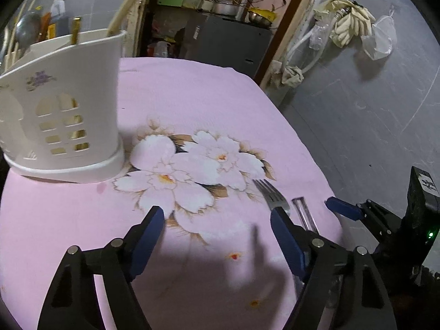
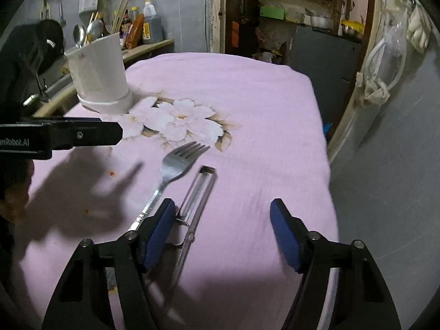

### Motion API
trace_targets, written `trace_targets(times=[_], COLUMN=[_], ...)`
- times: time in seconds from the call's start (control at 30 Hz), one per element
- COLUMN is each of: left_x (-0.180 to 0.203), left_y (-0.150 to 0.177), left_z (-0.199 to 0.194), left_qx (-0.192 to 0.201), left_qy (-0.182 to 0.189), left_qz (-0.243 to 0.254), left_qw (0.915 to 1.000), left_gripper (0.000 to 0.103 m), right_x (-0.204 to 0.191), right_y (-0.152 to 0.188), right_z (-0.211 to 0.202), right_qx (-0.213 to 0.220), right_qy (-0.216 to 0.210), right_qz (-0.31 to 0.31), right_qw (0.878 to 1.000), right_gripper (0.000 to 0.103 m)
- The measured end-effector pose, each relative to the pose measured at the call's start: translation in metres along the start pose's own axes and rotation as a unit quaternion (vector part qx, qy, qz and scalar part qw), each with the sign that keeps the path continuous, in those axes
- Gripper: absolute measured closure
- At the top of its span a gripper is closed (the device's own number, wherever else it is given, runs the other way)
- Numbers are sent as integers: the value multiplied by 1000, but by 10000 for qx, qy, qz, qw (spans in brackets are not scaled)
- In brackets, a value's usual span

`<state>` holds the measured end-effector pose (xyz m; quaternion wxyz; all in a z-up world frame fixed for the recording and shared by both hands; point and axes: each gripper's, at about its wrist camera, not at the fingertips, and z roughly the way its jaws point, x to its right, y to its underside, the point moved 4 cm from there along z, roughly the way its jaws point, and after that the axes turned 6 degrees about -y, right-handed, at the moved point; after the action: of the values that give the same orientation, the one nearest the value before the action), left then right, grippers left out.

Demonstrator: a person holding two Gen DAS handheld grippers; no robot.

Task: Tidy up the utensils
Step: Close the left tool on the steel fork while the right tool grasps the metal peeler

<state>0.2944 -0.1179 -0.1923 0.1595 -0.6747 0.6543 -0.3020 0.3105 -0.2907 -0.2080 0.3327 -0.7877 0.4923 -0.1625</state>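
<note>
Blue ribbed pads line both fingers of the right hand-held gripper (image 2: 222, 231), which hangs spread apart over the desk (image 2: 261, 104) with nothing pressed between them. Its left pad sits just beside the lower handle of a steel fork (image 2: 167, 176) and over the near end of a clear-handled peeler (image 2: 196, 200); neither is gripped. The fork lies flat, tines pointing away towards the flower print, its handle shiny and ridged. The peeler lies just beside it on the right, roughly parallel, with a see-through handle and a small squared metal head at the far end.

The left hand-held gripper (image 1: 217, 221) is also released, its jaws wide over bare cloth, its right finger in front of the fork's neck. The other tool's blue fingertip shows at the right edge of that view.

Further out, a pink cloth with large white blossoms covers the desk. At its far left corner stands a white plastic utensil holder (image 1: 66, 115) with window-shaped cut-outs and a small purple flower decal; gold-coloured handles show inside it.
</note>
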Motion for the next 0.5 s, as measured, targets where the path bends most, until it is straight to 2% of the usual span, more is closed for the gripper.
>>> trace_targets(times=[0.1,0.17,0.33,0.5], left_x=[7,15,36,50], left_y=[-2,-3,-1,-4], left_z=[5,9,27,38], left_qx=[-104,-195,-554,-785], left_qy=[220,382,678,858], left_qz=[11,74,317,474], left_qw=[9997,9991,9957,9921], left_gripper=[31,37,47,48], right_x=[12,20,32,41], right_y=[2,3,7,13], right_z=[-6,-8,-11,-13], right_qx=[-11,-33,-34,-47], right_qy=[-31,-69,-257,-556], right_qz=[139,182,304,517], right_qw=[9999,9998,9992,9971], right_gripper=[49,54,63,68])
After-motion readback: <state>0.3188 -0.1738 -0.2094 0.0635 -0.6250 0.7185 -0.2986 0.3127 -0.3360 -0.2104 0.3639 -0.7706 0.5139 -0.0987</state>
